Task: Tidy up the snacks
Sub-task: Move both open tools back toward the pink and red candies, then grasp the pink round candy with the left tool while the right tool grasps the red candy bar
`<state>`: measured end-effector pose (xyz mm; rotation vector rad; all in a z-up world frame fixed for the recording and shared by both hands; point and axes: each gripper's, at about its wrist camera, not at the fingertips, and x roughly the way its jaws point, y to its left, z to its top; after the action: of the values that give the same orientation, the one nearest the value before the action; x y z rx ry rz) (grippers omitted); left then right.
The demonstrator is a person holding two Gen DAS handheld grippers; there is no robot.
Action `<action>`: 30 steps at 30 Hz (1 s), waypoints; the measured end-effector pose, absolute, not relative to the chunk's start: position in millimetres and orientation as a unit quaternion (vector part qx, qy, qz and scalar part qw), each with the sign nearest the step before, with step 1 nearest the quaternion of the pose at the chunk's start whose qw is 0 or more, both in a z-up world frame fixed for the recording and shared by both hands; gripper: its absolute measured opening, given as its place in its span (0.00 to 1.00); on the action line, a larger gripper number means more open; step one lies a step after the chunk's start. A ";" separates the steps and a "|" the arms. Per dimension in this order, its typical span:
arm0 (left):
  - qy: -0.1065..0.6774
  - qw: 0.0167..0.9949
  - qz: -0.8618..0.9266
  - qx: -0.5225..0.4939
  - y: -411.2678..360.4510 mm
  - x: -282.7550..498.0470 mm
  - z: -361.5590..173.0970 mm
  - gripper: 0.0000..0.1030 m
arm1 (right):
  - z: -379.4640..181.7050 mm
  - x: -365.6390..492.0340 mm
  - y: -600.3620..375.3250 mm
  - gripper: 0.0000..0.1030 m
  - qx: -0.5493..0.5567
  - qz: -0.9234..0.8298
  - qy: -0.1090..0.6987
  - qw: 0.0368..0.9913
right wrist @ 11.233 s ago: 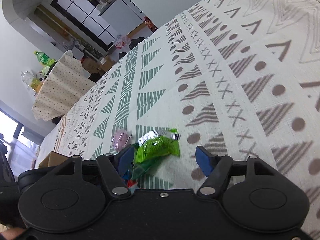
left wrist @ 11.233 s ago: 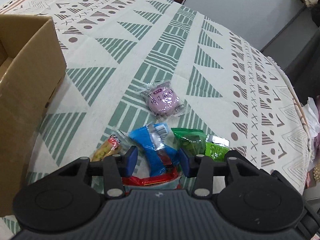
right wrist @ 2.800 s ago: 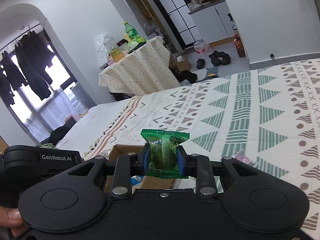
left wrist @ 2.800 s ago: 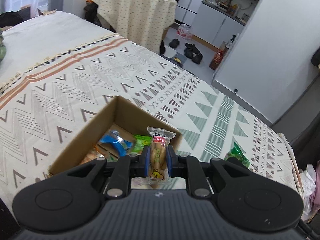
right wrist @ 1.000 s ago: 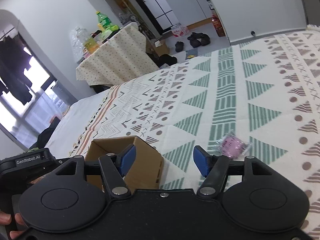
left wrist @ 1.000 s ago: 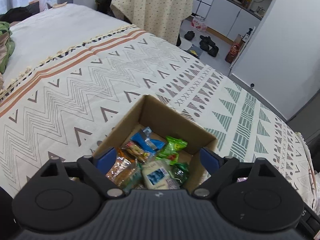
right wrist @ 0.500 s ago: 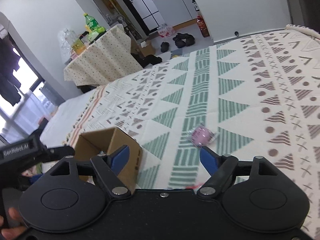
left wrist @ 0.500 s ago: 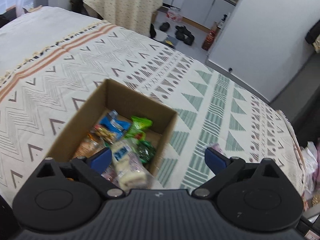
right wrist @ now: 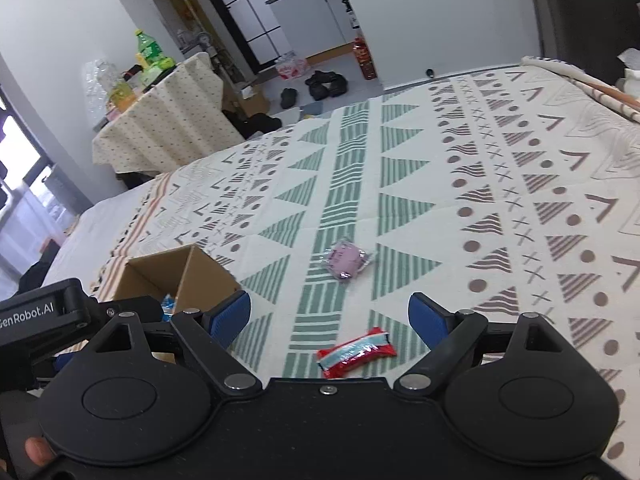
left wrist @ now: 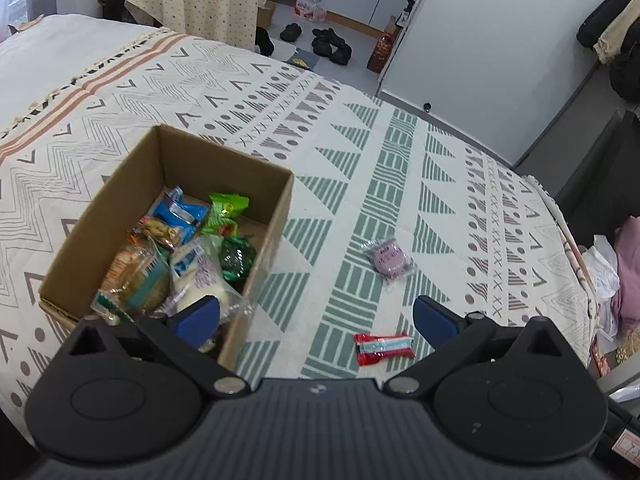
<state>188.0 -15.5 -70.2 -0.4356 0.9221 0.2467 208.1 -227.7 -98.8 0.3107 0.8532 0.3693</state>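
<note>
Both the left gripper and right gripper hang released and empty above the bed, nearest a red snack packet, then a purple one, with the filled cardboard box to their left.

I get even, soft daylight in both views, brightest at the window on the far left of the right wrist view, where it blows out to white. Shadows are faint; only the inside of the cardboard box darkens a little. The bedspread is sharp in the middle, but fisheye bending curves its edges and the walls. No motion blur that I can see.
</note>
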 end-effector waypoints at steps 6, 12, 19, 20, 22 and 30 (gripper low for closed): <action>0.446 0.860 0.120 -0.217 -17.9 190.1 -77.4 0.99 | -112.1 208.1 -241.2 0.84 0.193 0.174 0.428 0.866; 0.447 0.857 0.125 -0.225 -15.2 193.3 -84.7 0.99 | -130.0 214.7 -243.3 0.83 0.220 0.170 0.453 0.847; 0.442 0.859 0.122 -0.228 -12.6 200.8 -90.5 0.99 | -160.7 224.3 -233.9 0.68 0.252 0.172 0.499 0.811; 0.442 0.859 0.119 -0.229 -12.8 202.5 -91.3 0.99 | -165.6 225.9 -231.5 0.64 0.254 0.171 0.506 0.806; 0.440 0.860 0.116 -0.230 -13.4 205.9 -92.5 0.99 | -174.6 229.1 -226.6 0.60 0.258 0.170 0.517 0.798; 0.433 0.868 0.109 -0.219 -21.4 222.1 -92.8 0.98 | -200.0 246.9 -222.1 0.40 0.279 0.141 0.539 0.782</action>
<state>222.1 -21.4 -92.8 -0.4574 0.9055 0.2280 246.9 -222.1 -200.0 0.6028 1.1628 0.3035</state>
